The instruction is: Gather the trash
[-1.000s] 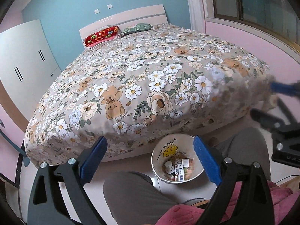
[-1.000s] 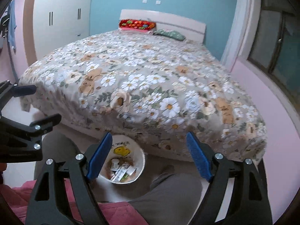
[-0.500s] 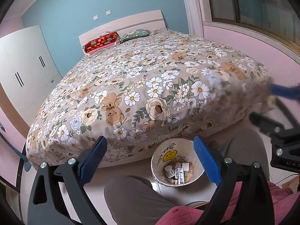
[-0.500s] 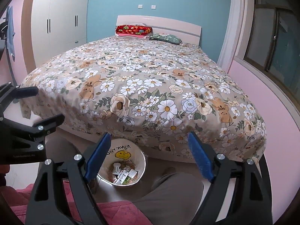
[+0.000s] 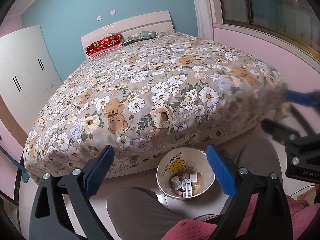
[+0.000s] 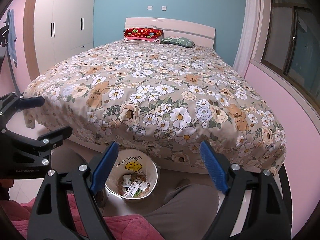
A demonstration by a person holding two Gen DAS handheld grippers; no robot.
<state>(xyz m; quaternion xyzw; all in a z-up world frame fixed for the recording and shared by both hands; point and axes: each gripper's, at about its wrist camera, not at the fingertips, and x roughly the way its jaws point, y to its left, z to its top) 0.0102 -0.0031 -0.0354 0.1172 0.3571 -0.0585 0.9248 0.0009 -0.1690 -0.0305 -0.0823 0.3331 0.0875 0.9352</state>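
Observation:
A white trash bin with a yellow smiley face [image 5: 181, 161] [image 6: 133, 163] stands on the floor at the foot of the bed, between the person's knees. Several small boxes and bottles [image 5: 185, 184] [image 6: 134, 186] lie inside it. My left gripper [image 5: 160, 172] is open and empty, held above the knees with the bin just right of its middle. My right gripper [image 6: 158, 168] is open and empty, with the bin below its left finger. Each gripper shows at the edge of the other's view.
A large bed with a floral quilt [image 5: 150, 92] [image 6: 160, 92] fills the middle. Red folded bedding [image 6: 143, 33] and a green pillow [image 6: 178, 41] lie at the headboard. A white wardrobe [image 6: 64, 24] stands left, a window [image 6: 296, 46] right. The person's legs [image 5: 140, 210] and pink clothing are below.
Both grippers have tilted upward and drawn back a little, so the bed shows more fully and the bin sits lower. Both stay open and empty.

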